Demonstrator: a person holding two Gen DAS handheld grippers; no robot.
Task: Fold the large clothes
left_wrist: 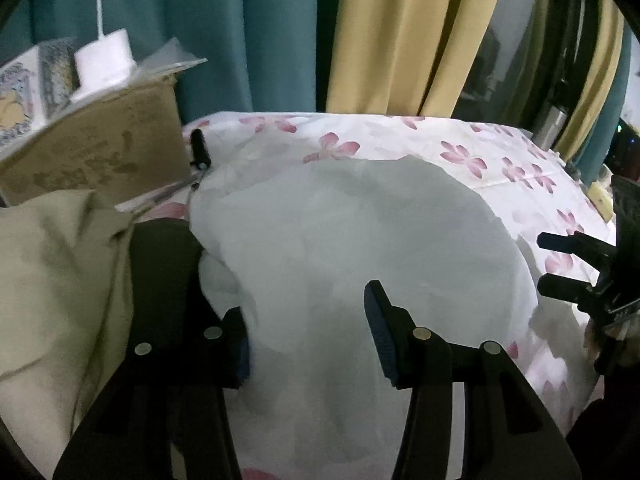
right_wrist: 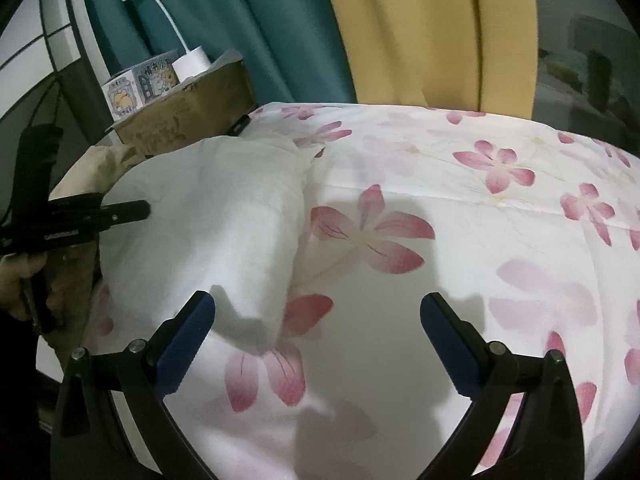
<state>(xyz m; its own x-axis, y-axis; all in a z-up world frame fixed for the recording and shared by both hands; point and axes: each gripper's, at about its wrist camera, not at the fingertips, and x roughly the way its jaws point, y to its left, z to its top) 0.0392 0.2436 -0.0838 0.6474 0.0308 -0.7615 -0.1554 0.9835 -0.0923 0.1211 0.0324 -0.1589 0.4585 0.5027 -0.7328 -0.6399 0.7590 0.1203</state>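
Observation:
A white garment (left_wrist: 360,248) lies folded on the flowered bedsheet (left_wrist: 480,148). It also shows in the right wrist view (right_wrist: 208,216) as a long folded bundle at the left. My left gripper (left_wrist: 304,320) is open, its jaws spread over the garment's near left part, with cloth bunched by the left finger. My right gripper (right_wrist: 316,320) is open and empty just above the flowered bedsheet (right_wrist: 460,184), its left fingertip (right_wrist: 200,312) next to the garment's near end. The right gripper shows at the right edge of the left view (left_wrist: 556,264).
A beige cloth (left_wrist: 52,280) lies at the left. A cardboard box (left_wrist: 100,144) with a white lamp base (left_wrist: 104,60) stands at the back left. A black pen-like object (left_wrist: 199,148) lies by the box. Teal and yellow curtains (left_wrist: 400,36) hang behind the bed.

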